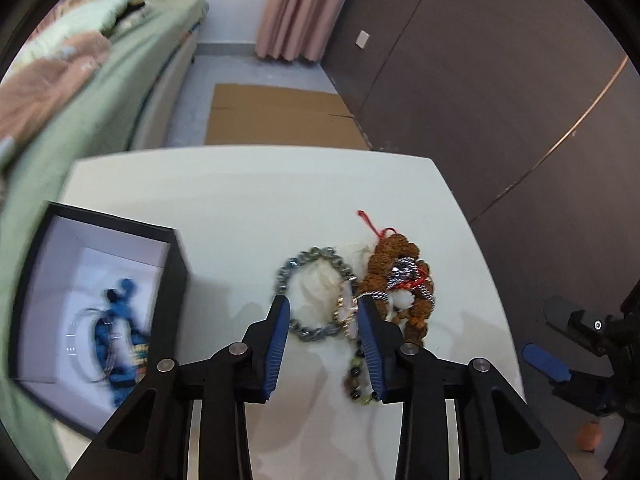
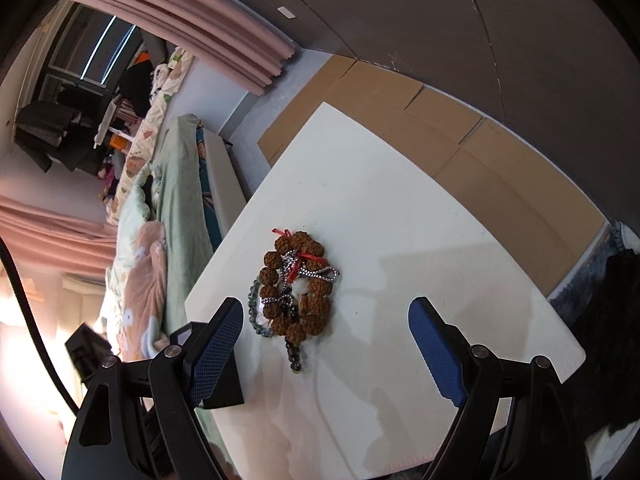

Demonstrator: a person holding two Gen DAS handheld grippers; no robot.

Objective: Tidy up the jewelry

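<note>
A jewelry pile lies on the white table (image 1: 224, 200): a grey bead bracelet (image 1: 310, 258), a brown seed-bead bracelet (image 1: 416, 276) with red string, a rhinestone piece (image 1: 402, 274) and a dark and green bead strand (image 1: 356, 380). My left gripper (image 1: 324, 312) is open, with its fingers on either side of the grey bracelet's near part and a pale pendant (image 1: 347, 312). An open black box (image 1: 100, 312) at the left holds blue beads and clear bangles. My right gripper (image 2: 326, 322) is wide open above the table, just short of the pile (image 2: 298, 284).
A bed with green bedding (image 1: 100, 80) runs along the table's left side. Flat cardboard (image 1: 276, 116) lies on the floor beyond the table. A dark wall (image 1: 500, 80) is at the right. The right gripper shows at the table's right edge (image 1: 560, 360).
</note>
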